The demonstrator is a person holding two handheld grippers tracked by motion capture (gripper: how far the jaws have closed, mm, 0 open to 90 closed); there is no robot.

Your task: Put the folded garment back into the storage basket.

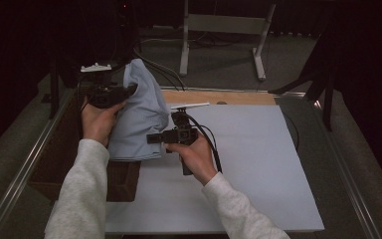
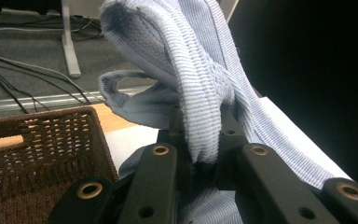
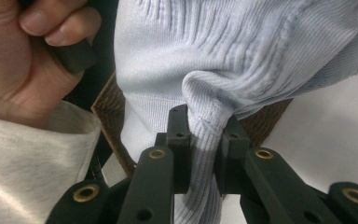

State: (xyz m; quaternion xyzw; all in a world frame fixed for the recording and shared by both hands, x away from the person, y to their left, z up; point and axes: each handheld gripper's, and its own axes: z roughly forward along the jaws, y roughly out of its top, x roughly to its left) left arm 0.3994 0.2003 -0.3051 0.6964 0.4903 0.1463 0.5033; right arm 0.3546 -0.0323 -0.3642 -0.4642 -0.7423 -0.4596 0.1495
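Pale-blue ribbed garment [image 1: 138, 119] lifted over worktop's [image 1: 248, 149] left edge | my left gripper [image 1: 129, 91] jaws clamped on it | my right gripper [image 1: 151, 138] jaws clamped on it | wicker basket [image 2: 37, 154] below

Free room: the bare right half of the flat white board [image 1: 258, 164]. Obstacles: the draped pale-blue ribbed garment [image 1: 139, 114] over the board's left part, and the brown woven wicker basket [image 2: 37, 154] just beside that left edge.
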